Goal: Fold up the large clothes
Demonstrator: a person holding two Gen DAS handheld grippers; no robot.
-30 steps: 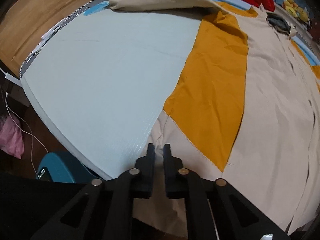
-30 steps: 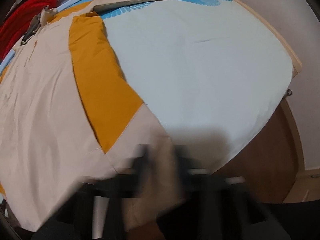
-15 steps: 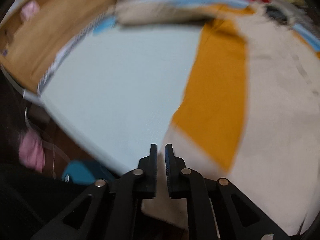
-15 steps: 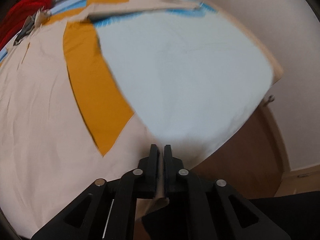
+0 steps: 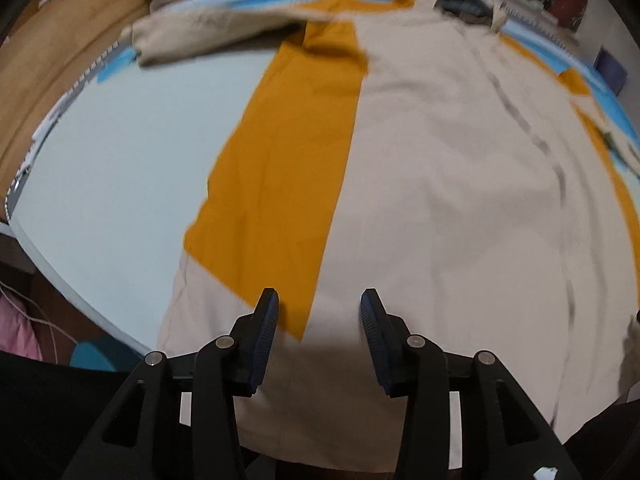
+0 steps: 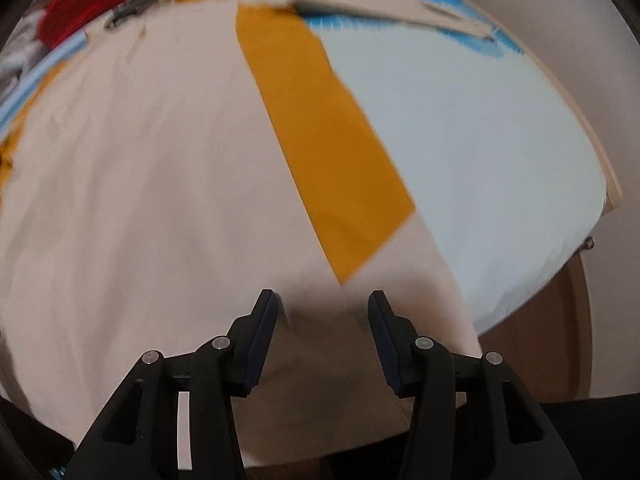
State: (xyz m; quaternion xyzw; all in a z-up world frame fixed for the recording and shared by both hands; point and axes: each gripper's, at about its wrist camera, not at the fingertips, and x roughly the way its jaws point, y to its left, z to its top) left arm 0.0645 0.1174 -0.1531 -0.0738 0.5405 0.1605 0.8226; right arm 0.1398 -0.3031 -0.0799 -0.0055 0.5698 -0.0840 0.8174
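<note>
The coat (image 5: 440,200) lies spread flat on the bed (image 5: 120,168), hem at the near edge, sleeves still out toward the far edge. Both the left gripper (image 5: 318,306) and right gripper (image 6: 322,306) have just been opening, jaws apart, nothing between them. No fold yet made.

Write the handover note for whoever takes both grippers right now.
Left gripper: open, jaws just opened, nothing gripped, above the near hem.
Right gripper: open, jaws just opened, nothing gripped.
Large beige garment with mustard-yellow side panels: lies spread flat on the pale blue bed sheet, one sleeve stretched out at the far end.
Done: garment laid out and released.
Left: every fold, likely starting with the sides and sleeves.
</note>
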